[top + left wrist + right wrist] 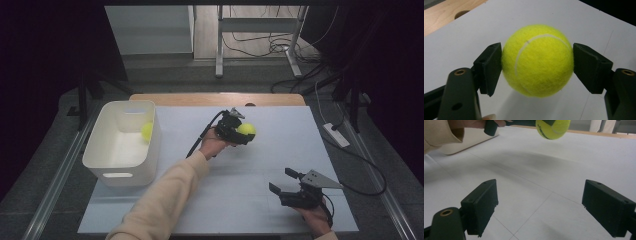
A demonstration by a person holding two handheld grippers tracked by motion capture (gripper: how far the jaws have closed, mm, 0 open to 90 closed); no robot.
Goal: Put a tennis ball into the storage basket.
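Left tongs [243, 133] squeeze a tennis ball [246, 129] across its middle, lifted right of the white bin [107, 162]. Right tongs [284, 186] gape wide, empty. Ball looks light, fuzzy, slightly springy.

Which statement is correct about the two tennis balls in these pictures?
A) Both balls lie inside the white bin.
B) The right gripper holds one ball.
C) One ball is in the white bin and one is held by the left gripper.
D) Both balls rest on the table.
C: one tennis ball lies in the white bin, and the left gripper is shut on the other tennis ball, while the right gripper is open with nothing in it.
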